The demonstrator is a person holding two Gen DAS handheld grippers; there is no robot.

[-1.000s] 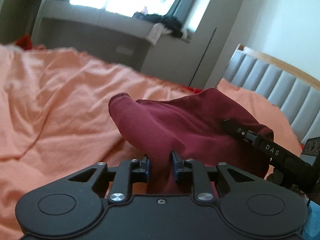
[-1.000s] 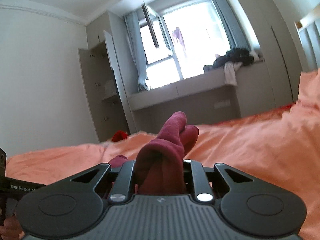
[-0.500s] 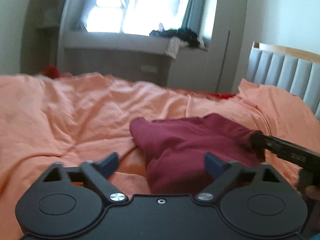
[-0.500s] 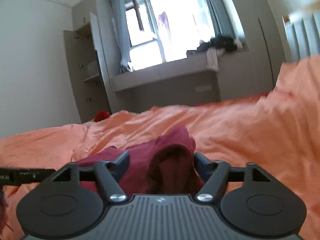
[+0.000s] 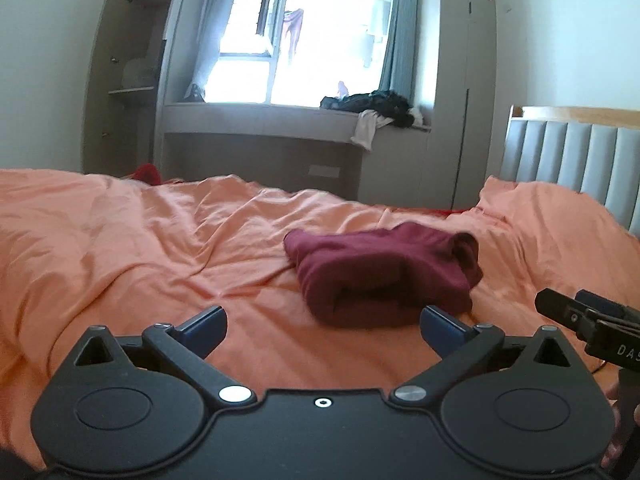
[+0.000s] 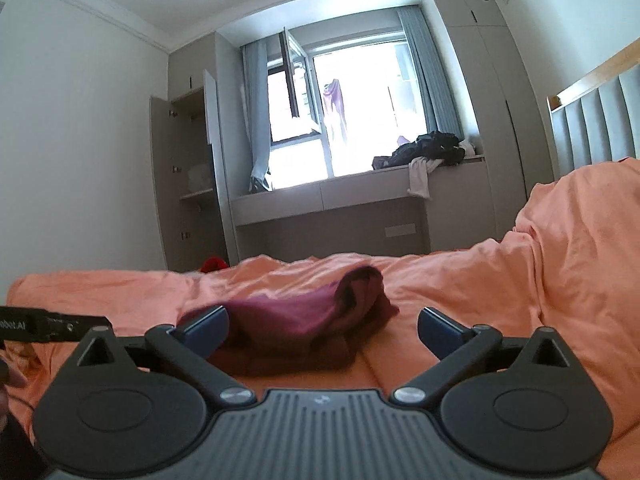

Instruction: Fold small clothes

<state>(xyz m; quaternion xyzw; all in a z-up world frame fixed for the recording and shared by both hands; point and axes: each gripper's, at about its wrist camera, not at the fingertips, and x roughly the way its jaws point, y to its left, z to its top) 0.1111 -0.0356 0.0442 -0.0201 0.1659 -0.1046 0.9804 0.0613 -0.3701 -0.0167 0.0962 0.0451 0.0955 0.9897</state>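
Observation:
A dark red garment (image 5: 384, 276) lies folded in a small bundle on the orange bedsheet (image 5: 140, 248). It also shows in the right wrist view (image 6: 304, 324). My left gripper (image 5: 322, 330) is open and empty, drawn back a little in front of the bundle. My right gripper (image 6: 322, 330) is open and empty, close in front of the bundle, with its left finger (image 6: 204, 326) overlapping the cloth's edge in view. The right gripper's finger also shows at the right edge of the left wrist view (image 5: 588, 314).
A grey padded headboard (image 5: 572, 160) stands at the right. A window bench (image 5: 280, 120) with a pile of dark clothes (image 5: 372, 104) lies beyond the bed. A red item (image 5: 146, 172) sits past the bed's far edge. An open wardrobe (image 6: 188, 184) stands at the left.
Both grippers held the red garment lifted a second ago. They opened, let it drop onto the bed, and have pulled back from it.

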